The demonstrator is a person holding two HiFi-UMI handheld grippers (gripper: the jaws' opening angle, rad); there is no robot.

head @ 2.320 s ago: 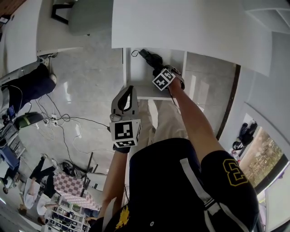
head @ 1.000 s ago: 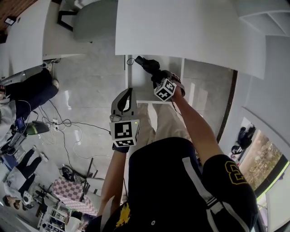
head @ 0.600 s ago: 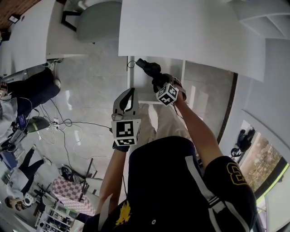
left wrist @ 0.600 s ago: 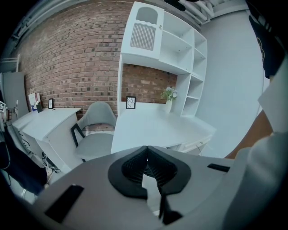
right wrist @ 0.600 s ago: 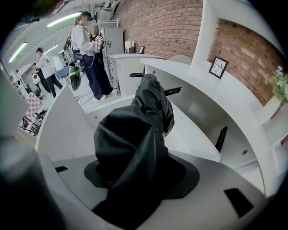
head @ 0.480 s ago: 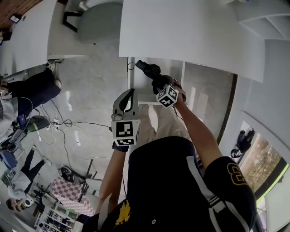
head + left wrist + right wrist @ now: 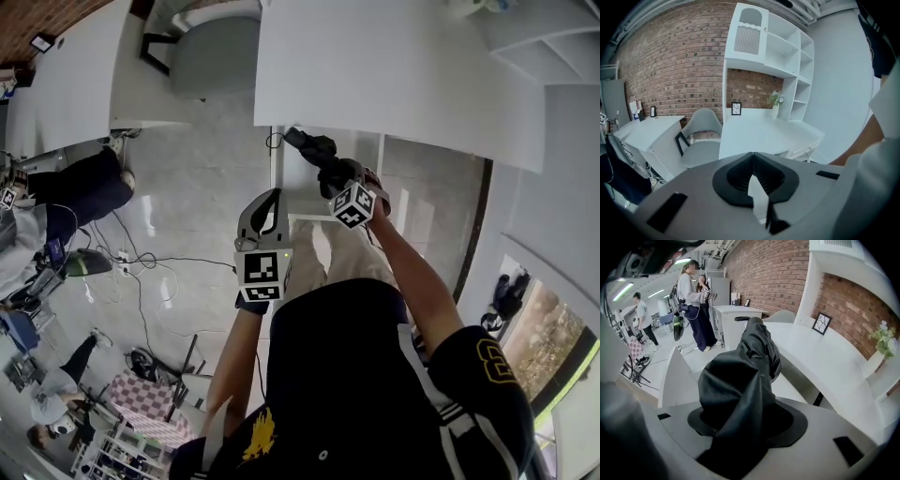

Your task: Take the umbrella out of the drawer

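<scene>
Several bystanders (image 7: 690, 291) beyond the umbrella (image 7: 740, 390)

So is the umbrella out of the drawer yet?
Nearly. Done: the drawer is open and the right gripper is shut on the black umbrella. In hand: the umbrella is held up over the drawer, its far end near the desk edge. To do: carry it clear of the drawer. The left gripper is shut and empty.
</scene>
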